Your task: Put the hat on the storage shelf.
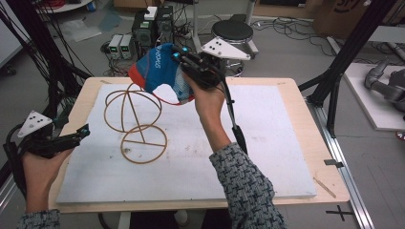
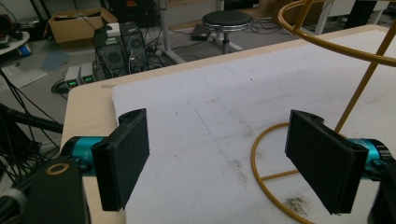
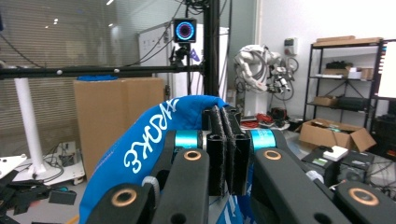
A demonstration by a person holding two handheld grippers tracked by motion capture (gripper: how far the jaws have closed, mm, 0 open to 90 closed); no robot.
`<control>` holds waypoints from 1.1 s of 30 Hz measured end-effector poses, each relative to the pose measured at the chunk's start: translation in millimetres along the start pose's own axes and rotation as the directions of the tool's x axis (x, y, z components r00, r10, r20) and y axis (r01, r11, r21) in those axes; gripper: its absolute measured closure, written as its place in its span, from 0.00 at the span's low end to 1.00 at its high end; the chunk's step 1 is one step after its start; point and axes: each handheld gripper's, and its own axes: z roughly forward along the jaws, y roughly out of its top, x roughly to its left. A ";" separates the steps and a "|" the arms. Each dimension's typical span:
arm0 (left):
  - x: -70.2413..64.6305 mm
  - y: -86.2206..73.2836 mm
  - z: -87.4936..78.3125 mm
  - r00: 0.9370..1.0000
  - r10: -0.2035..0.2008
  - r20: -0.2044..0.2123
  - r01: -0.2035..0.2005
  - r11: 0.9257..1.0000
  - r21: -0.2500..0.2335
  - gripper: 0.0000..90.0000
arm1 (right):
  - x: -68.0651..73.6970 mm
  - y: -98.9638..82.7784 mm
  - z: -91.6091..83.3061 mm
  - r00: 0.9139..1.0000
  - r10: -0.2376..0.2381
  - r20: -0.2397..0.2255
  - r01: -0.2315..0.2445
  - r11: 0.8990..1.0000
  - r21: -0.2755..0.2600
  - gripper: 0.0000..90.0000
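Right hand-held gripper [image 1: 184,59] pinches a blue sock [image 1: 160,67] at twelve o'clock—likely bound for the wire rack [image 1: 136,119]; left hand-held gripper [image 1: 79,133] waits spread at eight o'clock.

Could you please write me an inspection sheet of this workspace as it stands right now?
Surface: wooden table covered by a white sheet, smudged near the stand's base.
Job's things: yellow wire stand upright on the sheet; blue and red sock held up above the stand's top ring.
Clutter: a thin stick at the table's near right edge.
Grippers: left gripper open and apart from the stand's base ring; right gripper shut on the sock.
Cables: a cable trails down from the right gripper; loose cables on the floor beyond the table.
Surroundings: black stool, electronics boxes, cardboard boxes, shelving.
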 end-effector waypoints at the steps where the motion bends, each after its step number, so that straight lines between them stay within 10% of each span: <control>1: 0.3 -0.3 -0.6 1.000 0.001 -0.002 -0.001 1.000 0.001 0.24 | 0.0 0.0 0.0 1.000 0.000 0.000 0.000 1.000 0.000 1.00; 33: 3.3 -2.5 -6.0 1.000 0.000 -0.009 0.000 1.000 0.005 0.24 | 54.8 -30.6 51.0 0.980 0.007 -0.198 0.019 0.991 0.131 1.00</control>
